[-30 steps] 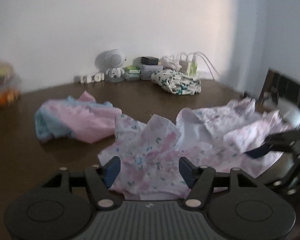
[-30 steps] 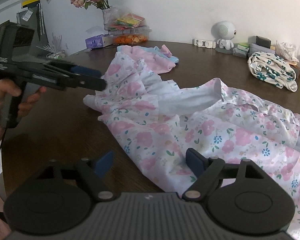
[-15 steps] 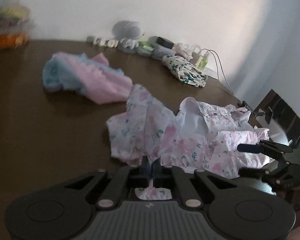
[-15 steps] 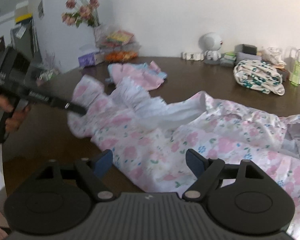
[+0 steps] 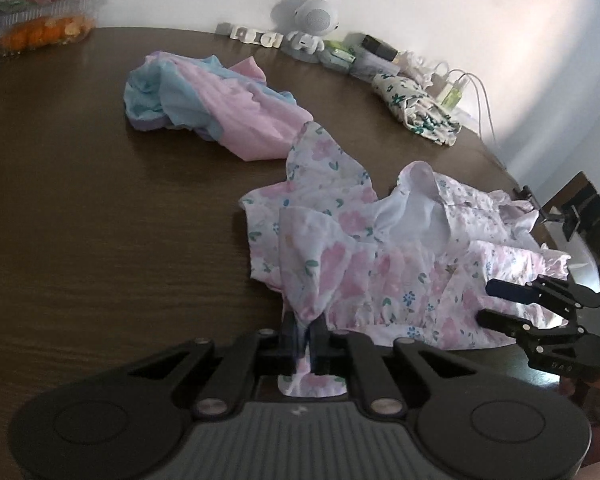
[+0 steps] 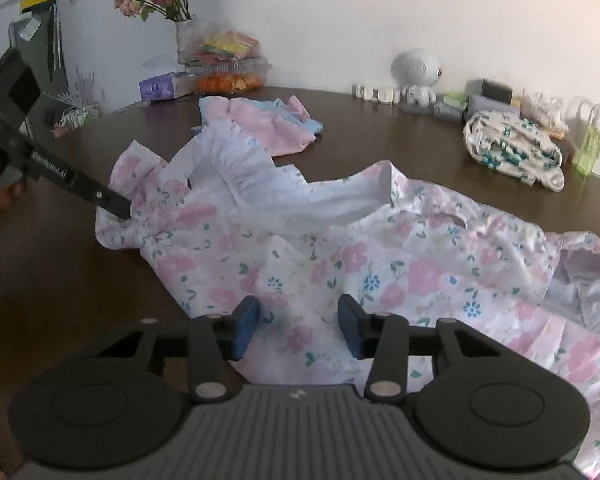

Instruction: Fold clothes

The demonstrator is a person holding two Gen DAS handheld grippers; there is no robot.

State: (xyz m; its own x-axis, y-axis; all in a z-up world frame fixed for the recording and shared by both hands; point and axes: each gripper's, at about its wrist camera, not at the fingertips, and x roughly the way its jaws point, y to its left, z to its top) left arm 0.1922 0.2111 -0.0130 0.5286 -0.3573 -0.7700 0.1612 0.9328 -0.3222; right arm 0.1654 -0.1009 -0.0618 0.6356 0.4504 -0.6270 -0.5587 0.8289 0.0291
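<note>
Floral garment [image 6: 380,248] lies crumpled across the near half of the dark wooden table [image 5: 100,220], pink-and-blue flower print, white lining showing at the collar, ruffled trim along one sleeve.

Left gripper [image 5: 305,334] is clamped on a bunched edge of it; a tuft of fabric pokes out behind the closed jaws. From the right wrist view, the same tool bites the ruffled corner at the far left of the cloth.

Right gripper [image 6: 298,324] has its jaws apart, hovering low over the near hem, fabric lying between the blue pads [image 6: 246,324] but not pinched. Whether the pads touch the cloth, can't tell.

Handling, my read: thin, light, very limp. No stiffness, so it'll sag and drag from any single point. Probably a bit slick on the polished tabletop, so it should slide rather than snag. Ruffles and gathered seams bunch easily; a grip there is thick and secure. Best second hold looks like the hem or side seam right under the right tool, so the piece can be stretched flat between two points.

Other stuff: pink-and-blue garment [image 5: 220,104] beyond it, just beside the sleeve; already-bundled green-print cloth [image 6: 516,148] near the wall; white toy robot [image 6: 418,76]; flower vase [image 6: 184,36].
</note>
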